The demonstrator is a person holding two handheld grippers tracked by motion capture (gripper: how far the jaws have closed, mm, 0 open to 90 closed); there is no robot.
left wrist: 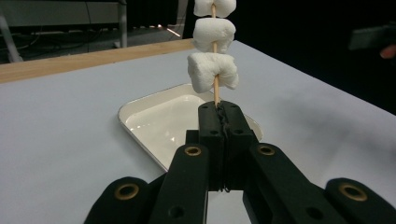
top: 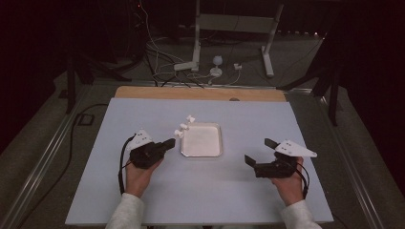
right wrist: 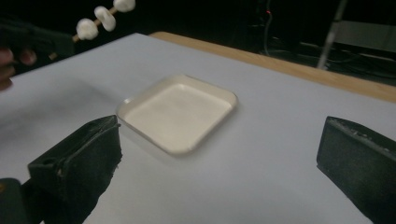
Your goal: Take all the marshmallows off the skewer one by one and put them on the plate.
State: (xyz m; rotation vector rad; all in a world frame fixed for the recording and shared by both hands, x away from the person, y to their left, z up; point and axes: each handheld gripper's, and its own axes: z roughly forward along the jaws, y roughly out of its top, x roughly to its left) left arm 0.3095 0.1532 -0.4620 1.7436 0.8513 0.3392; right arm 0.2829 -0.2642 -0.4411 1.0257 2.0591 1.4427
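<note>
The left tool (left wrist: 219, 112) is gripping a thin wooden skewer (left wrist: 215, 91) threaded with three white marshmallows (left wrist: 212, 70) above the square white tray (top: 201, 140) on the pale counter (top: 143, 200), while the right tool (right wrist: 219, 154) is hovering open nearby.

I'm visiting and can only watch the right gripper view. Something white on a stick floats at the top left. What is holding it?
Observer: The left gripper, its jaws shut on the skewer.
Operator: How many white lumps are on it?
Observer: Three marshmallows, stacked along the stick in the left gripper view.
Operator: Is the stick over the tray?
Observer: From the high view, the marshmallows sit at the tray's upper left corner, and the tray is empty.
</note>
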